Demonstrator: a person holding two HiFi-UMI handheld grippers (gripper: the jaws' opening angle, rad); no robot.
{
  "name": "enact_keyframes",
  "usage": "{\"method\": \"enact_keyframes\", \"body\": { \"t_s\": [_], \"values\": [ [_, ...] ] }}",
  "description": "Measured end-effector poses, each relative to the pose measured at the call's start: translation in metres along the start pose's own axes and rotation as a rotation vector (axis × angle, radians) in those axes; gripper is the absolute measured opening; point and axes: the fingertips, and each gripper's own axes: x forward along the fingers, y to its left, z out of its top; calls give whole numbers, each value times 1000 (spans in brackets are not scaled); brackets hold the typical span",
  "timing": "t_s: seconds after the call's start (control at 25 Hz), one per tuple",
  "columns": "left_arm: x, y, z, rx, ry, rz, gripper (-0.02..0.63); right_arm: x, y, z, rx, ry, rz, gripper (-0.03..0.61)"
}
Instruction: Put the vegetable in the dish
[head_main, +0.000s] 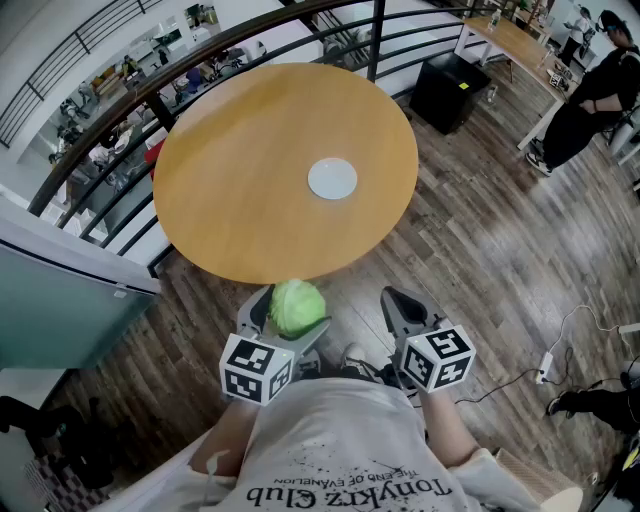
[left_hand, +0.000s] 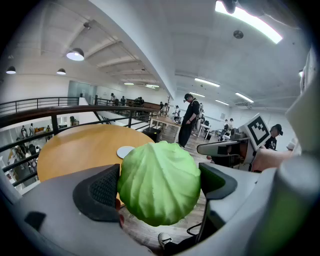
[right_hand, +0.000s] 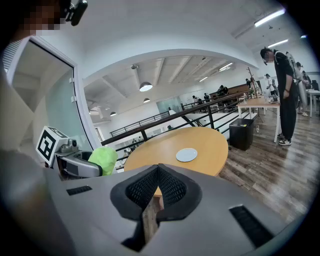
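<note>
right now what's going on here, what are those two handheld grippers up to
A person stands at a round wooden table with a gripper in each hand. The left gripper is clamped on a green cabbage, held in the air near the table's near edge. The right gripper is shut and empty beside it. The small dish sits empty near the table's middle; the cabbage is not yet in it.

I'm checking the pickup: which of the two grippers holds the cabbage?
The left gripper: its jaws clamp the green cabbage on both sides. The right gripper has its jaws shut with nothing between them.
</note>
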Motion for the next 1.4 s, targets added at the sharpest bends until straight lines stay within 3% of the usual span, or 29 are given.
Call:
{"method": "enact_keyframes", "body": {
  "t_s": [0.72, 1.4],
  "values": [
    [-10, 6, -5, 6, 7, -20, 483, 4, 17, -4, -29, 17, 1, 21],
    [-33, 29, -21, 69, 8, -146, 483, 1, 36, -1, 34, -88, -150, 21]
  ]
}}
